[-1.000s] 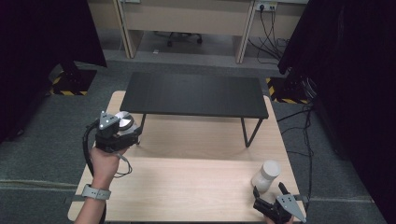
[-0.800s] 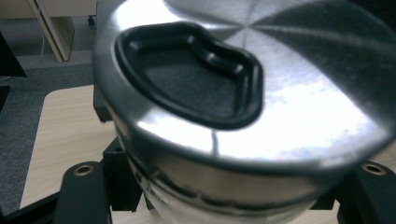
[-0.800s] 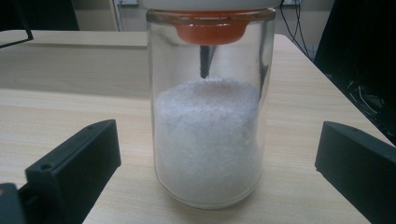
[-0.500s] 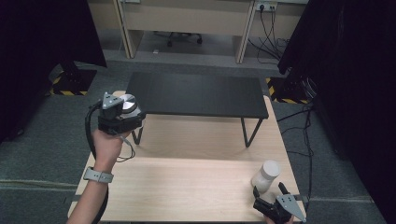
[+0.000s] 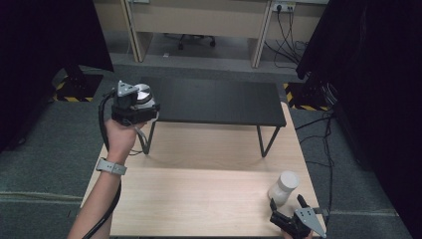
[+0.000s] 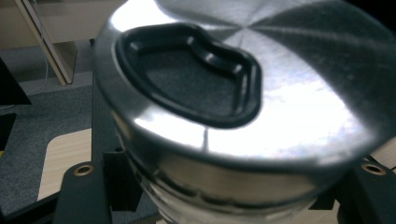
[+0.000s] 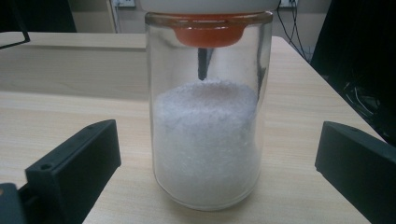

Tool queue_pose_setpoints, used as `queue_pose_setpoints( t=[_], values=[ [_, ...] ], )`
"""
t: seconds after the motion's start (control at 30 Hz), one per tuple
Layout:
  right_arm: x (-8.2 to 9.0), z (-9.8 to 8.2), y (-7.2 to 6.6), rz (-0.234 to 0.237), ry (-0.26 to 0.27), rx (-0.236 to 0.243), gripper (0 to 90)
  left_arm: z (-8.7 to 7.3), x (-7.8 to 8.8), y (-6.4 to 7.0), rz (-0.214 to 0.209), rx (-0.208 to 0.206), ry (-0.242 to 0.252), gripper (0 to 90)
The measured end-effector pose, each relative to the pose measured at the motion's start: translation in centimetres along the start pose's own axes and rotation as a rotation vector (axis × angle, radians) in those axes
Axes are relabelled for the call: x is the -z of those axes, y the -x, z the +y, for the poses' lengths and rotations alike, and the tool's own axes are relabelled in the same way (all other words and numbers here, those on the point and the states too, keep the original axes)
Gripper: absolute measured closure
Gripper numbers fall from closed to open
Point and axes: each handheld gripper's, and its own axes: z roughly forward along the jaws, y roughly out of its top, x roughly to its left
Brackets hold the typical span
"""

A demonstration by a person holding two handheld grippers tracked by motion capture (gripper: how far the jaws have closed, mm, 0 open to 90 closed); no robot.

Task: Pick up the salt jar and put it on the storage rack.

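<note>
Left tool: clenched on a steel can, held in the air at about 10 o'clock in the high view, over the left end of the black shelf.
Left gripper view: the can's brushed lid with a black recessed inlay, both jaws pressed to its sides; the high view gives none of that detail.
Right tool: released, jaws wide, low at 5 o'clock.
Jar: upright on the wooden surface, just ahead of the right tool, between its jaws and touching neither.
Right gripper view: the jar is clear glass, over half full of white grains, with an orange stopper under a white cap; from above it reads plain white.
</note>
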Motion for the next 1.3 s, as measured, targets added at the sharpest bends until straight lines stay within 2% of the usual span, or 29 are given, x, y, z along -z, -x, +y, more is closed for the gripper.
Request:
queue_pose_setpoints(
  t=[0.73,0.87,1.03,1.3],
  values=[
    [0.0,-0.1,-0.4,-0.021,0.006,0.01,0.3,1.6,-4.9,-1.1,-0.009,-0.004,-0.005,30.8],
    [0.0,-0.2,-0.5,-0.022,0.008,0.009,0.2,1.9,-5.8,-1.0,-0.005,-0.024,-0.014,30.8],
    [0.0,-0.2,-0.5,-0.021,0.007,0.011,0.3,2.1,-7.0,-1.0,-0.003,-0.027,-0.028,30.8],
    [0.0,-0.2,-0.5,-0.022,0.009,0.011,0.3,2.5,-7.7,-1.4,0.003,-0.023,-0.046,30.8]
  ],
)
